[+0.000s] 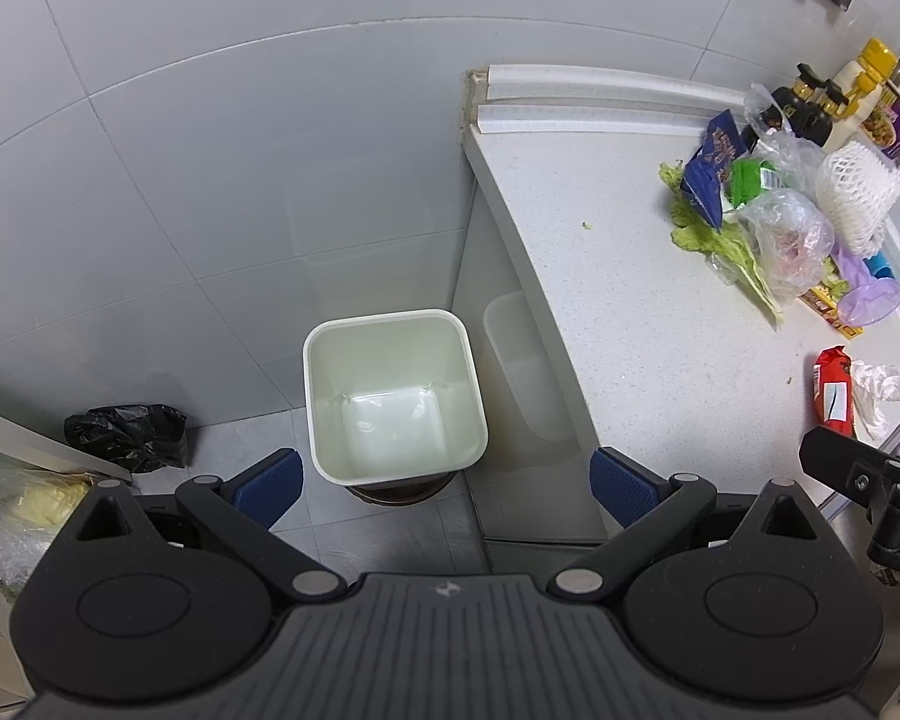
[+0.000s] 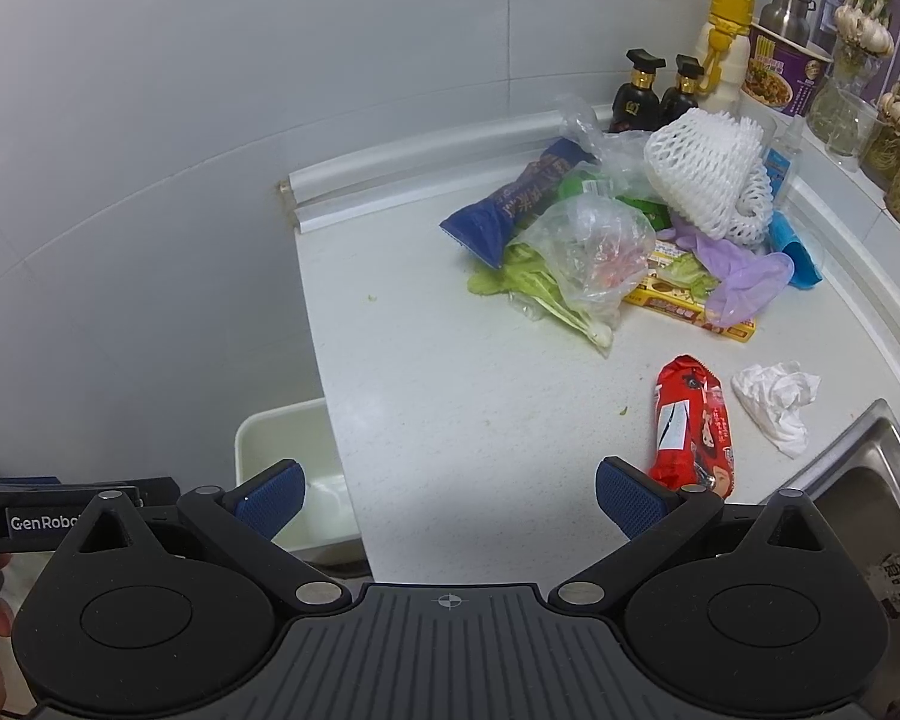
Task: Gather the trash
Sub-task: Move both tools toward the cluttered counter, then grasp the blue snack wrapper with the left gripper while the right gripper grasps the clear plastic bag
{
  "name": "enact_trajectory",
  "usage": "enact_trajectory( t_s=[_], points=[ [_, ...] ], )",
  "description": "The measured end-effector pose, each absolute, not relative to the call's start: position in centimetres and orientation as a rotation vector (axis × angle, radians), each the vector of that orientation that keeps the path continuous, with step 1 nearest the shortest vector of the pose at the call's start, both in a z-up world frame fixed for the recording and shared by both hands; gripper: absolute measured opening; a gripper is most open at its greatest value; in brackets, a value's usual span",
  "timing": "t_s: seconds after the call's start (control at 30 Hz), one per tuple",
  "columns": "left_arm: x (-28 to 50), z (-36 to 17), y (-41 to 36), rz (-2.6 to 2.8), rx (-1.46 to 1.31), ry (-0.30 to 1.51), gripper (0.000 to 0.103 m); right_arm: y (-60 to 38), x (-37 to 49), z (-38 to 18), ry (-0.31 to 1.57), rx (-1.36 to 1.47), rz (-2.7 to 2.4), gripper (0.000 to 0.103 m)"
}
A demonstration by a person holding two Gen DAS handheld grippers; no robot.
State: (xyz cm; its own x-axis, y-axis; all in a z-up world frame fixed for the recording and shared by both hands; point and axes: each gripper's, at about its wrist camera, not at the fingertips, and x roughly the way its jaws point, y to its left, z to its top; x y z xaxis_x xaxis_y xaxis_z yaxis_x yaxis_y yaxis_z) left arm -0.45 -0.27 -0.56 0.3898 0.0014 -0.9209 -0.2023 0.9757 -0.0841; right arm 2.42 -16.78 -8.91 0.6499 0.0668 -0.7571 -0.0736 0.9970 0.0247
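Fingers of both grippers stand spread wide, with nothing between the blue pads. Left gripper (image 1: 447, 483): its pads frame the white trash bin (image 1: 395, 396), which stands on the floor straight ahead of the fingertips, open mouth up and nothing visible inside. Beyond the left finger lies a crumpled black bag (image 1: 127, 437) at the foot of the tiled wall (image 1: 210, 150); the countertop (image 1: 630, 300) edge runs forward just outside the right finger, with the bin tucked close against the cabinet side below it.

Right gripper (image 2: 448, 495): its fingers hover over the countertop (image 2: 450, 372). Just ahead of the right finger, nearly touching its pad in this view, lies a red snack wrapper (image 2: 693, 429); a crumpled white tissue (image 2: 777, 399) sits beside it, farther to the right. Well ahead of the fingertips a pile of trash gathers: a blue packet (image 2: 510, 204), a clear plastic bag (image 2: 588, 246) over green leaves (image 2: 546, 300), a yellow box (image 2: 684, 303), a purple glove (image 2: 741, 279) and white foam netting (image 2: 711, 171). Bottles (image 2: 660, 93) and jars line the back corner behind the pile.

Bare counter lies open between the fingertips and the pile. The counter's left edge passes just ahead of the left finger, the bin (image 2: 282, 444) below it; a steel sink (image 2: 870, 468) rim bounds the room beyond the right finger.
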Motion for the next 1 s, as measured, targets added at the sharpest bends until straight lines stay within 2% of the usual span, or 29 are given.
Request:
enact_trajectory(
  t_s=[0.43,0.83,1.0],
  points=[
    [-0.5,-0.7,-0.3,0.132,-0.196,1.168,0.102,-16.6,2.4,-9.1,0.821,0.011,0.098,0.103],
    [0.4,-0.9,-0.7,0.125,-0.21,1.193,0.102,-17.3,2.9,-9.6,0.861,0.08,0.145,0.103],
    [1.5,-0.3,-1.5,0.088,-0.22,1.153,0.102,-18.6,3.6,-9.8,0.847,0.054,0.135,0.103]
  ],
)
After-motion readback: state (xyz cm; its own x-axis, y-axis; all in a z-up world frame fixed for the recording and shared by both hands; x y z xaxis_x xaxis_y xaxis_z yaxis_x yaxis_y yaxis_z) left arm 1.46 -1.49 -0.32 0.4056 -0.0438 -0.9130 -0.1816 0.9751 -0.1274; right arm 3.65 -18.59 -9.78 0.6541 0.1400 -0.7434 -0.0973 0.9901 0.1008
